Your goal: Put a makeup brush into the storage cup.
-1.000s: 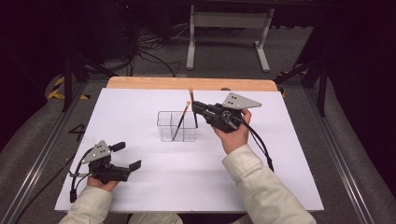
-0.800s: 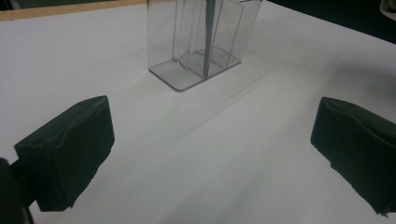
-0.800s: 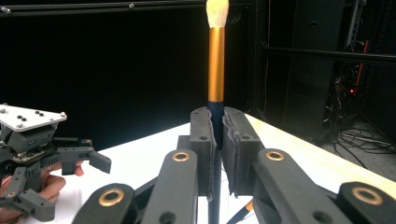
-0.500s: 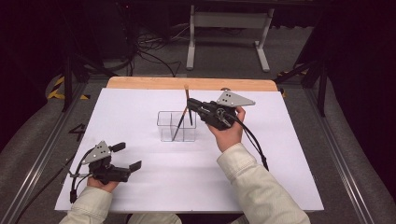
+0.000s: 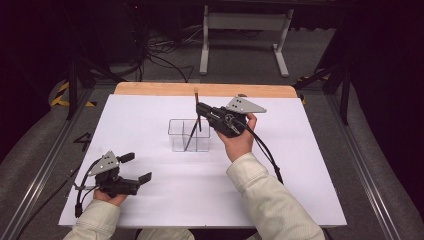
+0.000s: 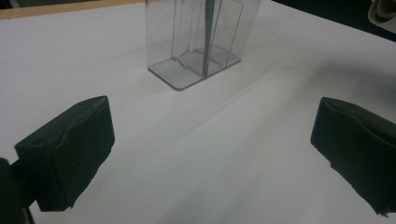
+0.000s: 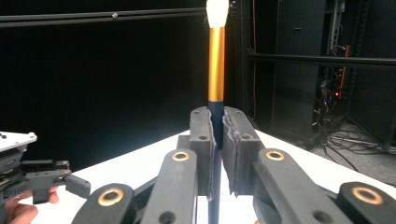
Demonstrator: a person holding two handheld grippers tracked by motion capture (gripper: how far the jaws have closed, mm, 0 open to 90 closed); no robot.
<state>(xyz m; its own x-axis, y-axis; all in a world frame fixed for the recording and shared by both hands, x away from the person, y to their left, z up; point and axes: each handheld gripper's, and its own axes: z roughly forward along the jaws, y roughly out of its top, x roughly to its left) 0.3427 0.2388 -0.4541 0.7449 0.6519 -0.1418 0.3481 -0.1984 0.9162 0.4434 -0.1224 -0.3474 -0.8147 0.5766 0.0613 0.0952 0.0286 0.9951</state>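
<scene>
A clear plastic box (image 5: 189,136) with compartments stands mid-table, and a dark pencil (image 5: 191,136) leans inside it. My right gripper (image 5: 201,108) is shut on a second pencil (image 5: 196,98) and holds it upright over the box's right end. In the right gripper view that pencil (image 7: 216,60) has a dark shaft, a gold band and a white tip, and it is pinched between the pads of the right gripper (image 7: 217,135). My left gripper (image 5: 136,167) rests open near the front left with nothing between its jaws. In the left gripper view, the left gripper (image 6: 205,154) faces the box (image 6: 187,70).
White paper (image 5: 150,200) covers the table, with a wooden strip (image 5: 150,89) along the far edge. Metal rails run beside the table, and cables and a stand's legs (image 5: 245,45) lie on the floor beyond. A pale sleeve (image 6: 385,14) shows at the left gripper view's corner.
The right gripper has shifted a little to the left with the pencil, closer over the box. The left gripper has stayed where it was.
</scene>
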